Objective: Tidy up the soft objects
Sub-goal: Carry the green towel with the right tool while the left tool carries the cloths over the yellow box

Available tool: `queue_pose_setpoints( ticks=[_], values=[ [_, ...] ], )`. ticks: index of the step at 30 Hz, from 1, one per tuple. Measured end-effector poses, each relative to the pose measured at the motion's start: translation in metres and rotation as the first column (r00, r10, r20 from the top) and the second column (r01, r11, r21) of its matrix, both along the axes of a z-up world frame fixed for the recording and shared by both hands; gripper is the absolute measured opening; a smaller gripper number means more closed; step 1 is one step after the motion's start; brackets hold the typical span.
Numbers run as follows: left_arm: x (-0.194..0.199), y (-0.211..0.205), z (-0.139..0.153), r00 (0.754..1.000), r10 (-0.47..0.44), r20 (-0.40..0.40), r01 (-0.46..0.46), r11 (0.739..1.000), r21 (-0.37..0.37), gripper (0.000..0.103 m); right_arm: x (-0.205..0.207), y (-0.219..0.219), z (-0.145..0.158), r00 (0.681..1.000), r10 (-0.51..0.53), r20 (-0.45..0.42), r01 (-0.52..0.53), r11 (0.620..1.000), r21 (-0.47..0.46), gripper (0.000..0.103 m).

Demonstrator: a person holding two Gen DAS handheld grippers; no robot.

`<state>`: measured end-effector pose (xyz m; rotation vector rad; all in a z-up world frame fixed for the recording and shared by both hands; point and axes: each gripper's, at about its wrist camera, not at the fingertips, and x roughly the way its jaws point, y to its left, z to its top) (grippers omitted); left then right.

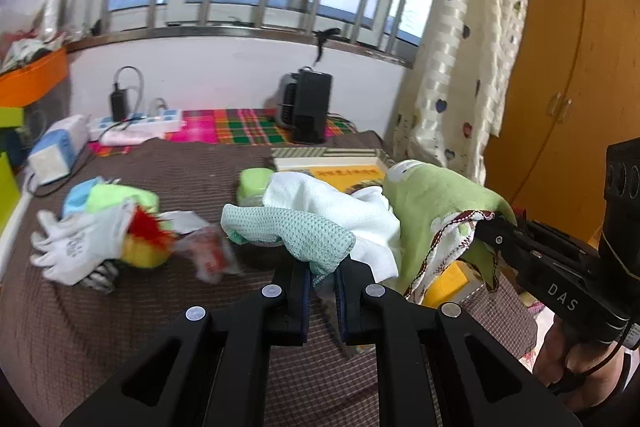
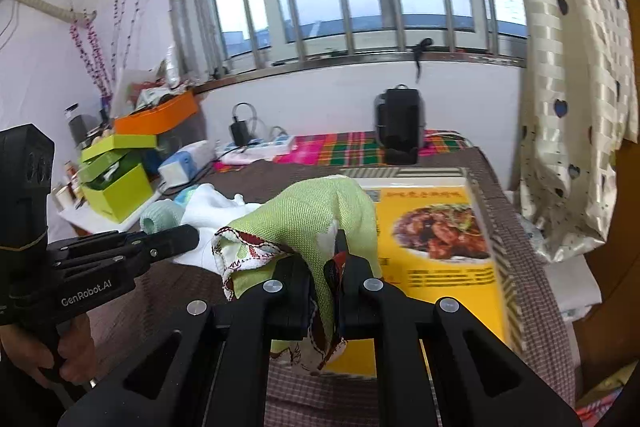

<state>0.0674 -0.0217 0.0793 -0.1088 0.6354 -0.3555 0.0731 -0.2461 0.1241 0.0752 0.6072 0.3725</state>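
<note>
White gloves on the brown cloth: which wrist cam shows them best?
Left wrist view. The white gloves lie in full view on the brown tablecloth, beside a red and yellow plush, left of the left gripper. The right wrist view does not show them; cloths and the left gripper block that side.

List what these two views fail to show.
- Left wrist view: the red-and-yellow plush and the packet beside it are motion-blurred; their shapes are unclear.
- Right wrist view: the yellow box print is too blurred to read; the green cloth covers its left edge.
- Both views: what lies under the white cloth is hidden.
</note>
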Motion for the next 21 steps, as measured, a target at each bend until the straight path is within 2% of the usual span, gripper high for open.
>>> queue_pose_setpoints(
  ticks=[11, 21],
  values=[
    [0.042, -0.063, -0.027, 0.988, -0.142, -0.06, 0.144, 0.989, 0.031, 0.01, 0.022, -0.046, -0.017, 0.99, -0.131, -0.051, 0.13, 0.991, -0.029, 0.009],
    [0.086, -0.096, -0.059, 0.979, -0.157, -0.128, 0.171, 0.979, 0.107, 0.01, 0.06, -0.067, -0.05, 0.972, -0.197, -0.128, 0.189, 0.979, -0.07, 0.009]
  ],
)
